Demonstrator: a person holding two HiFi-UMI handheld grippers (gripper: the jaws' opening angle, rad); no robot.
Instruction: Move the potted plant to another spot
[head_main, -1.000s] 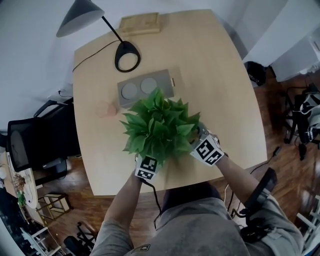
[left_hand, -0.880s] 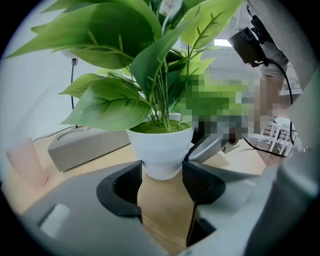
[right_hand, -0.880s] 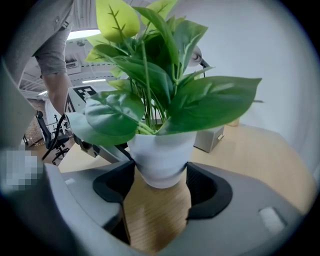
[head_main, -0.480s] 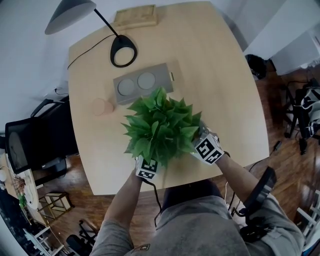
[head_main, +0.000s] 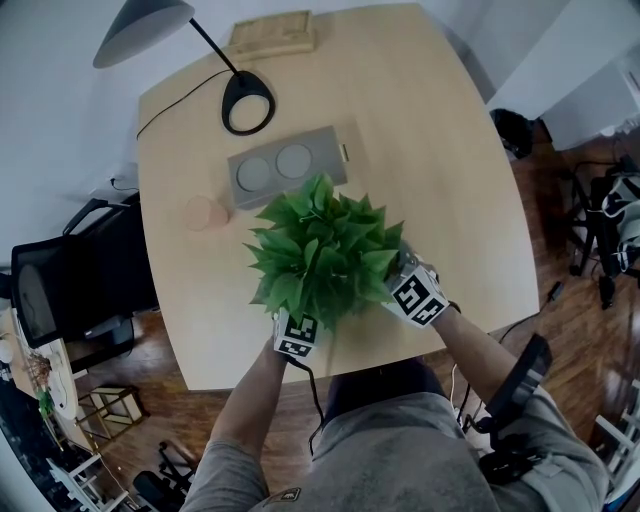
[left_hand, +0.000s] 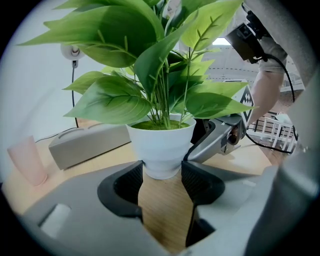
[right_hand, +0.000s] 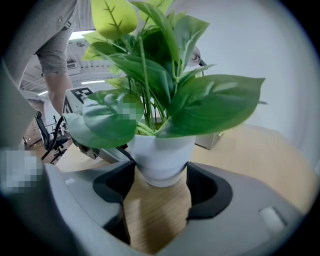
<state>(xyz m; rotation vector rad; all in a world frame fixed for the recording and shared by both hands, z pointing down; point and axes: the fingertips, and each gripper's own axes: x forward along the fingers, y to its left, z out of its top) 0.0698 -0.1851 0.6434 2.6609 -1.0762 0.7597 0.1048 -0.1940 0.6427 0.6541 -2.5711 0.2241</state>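
Pale wood makes up the table (head_main: 450, 180), which takes up most of the room's middle. A black chair (head_main: 60, 290) stands off the table's edge, well to the left of the plant. The plant (head_main: 322, 255) sits in the near half of the table, close in front of the person, its broad green leaves spreading over both grippers. Beyond the plant lies a grey box (head_main: 285, 165) with two round dimples, just past the leaves. Farther beyond the plant stands a black lamp (head_main: 245, 100). A wooden board (head_main: 272, 33) lies farther off still.

The plant's white pot (left_hand: 161, 145) narrows toward its base. The left gripper (left_hand: 162, 167) comes at that base from the plant's near left side, jaws partly spread and both pads pressed on the pot. The right gripper (right_hand: 161, 172) clamps the same base from the plant's right. A pink cup (head_main: 205, 213) stands left of the plant, apart from its leaves.
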